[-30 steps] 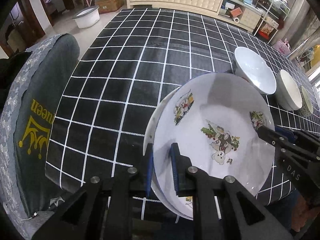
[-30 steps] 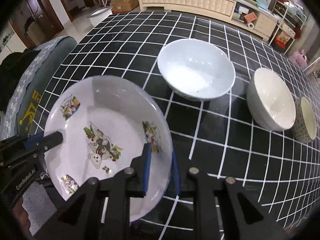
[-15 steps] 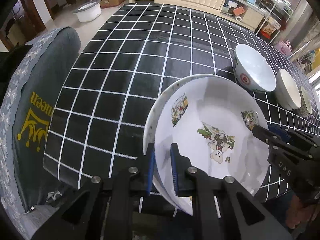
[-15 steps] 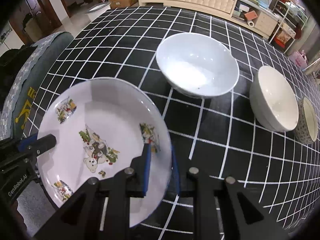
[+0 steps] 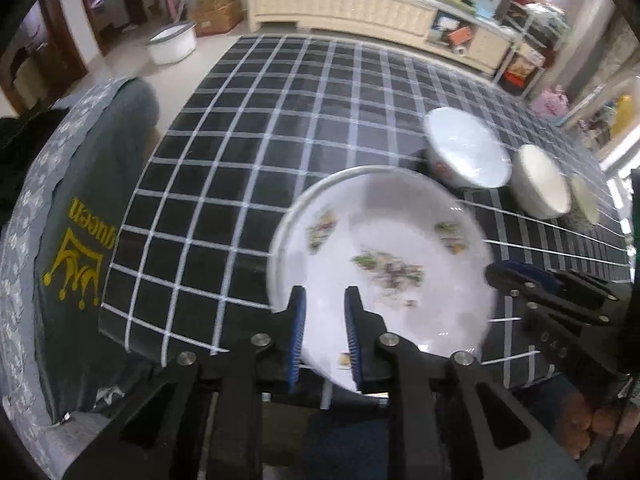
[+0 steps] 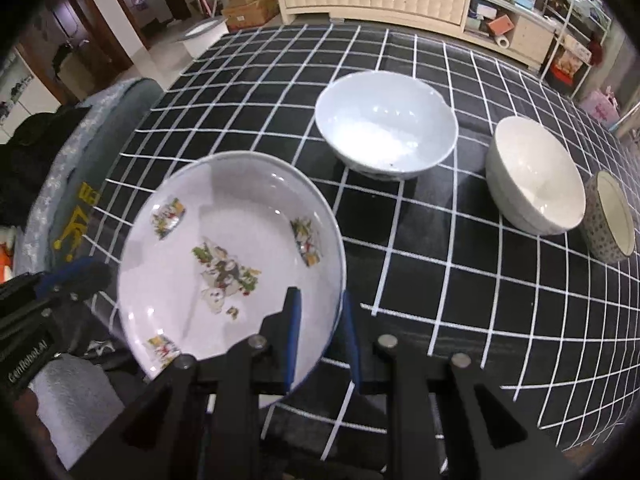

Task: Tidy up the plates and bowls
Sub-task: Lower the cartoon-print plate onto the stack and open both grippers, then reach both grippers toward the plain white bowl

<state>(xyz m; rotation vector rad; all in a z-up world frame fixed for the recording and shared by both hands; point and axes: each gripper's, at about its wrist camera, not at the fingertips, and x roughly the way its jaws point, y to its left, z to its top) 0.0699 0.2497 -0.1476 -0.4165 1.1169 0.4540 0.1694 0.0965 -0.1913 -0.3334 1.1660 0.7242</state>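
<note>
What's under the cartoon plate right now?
Under the plate, the left wrist view shows a second rim peeking out along its left edge, so perhaps another plate. The checked tablecloth surrounds it. The rest underneath is covered.

The plate is motion-blurred in the left wrist view, its pictures smeared (near rim hidden behind the jaws). The patterned cup is partly cut by the fisheye edge.
</note>
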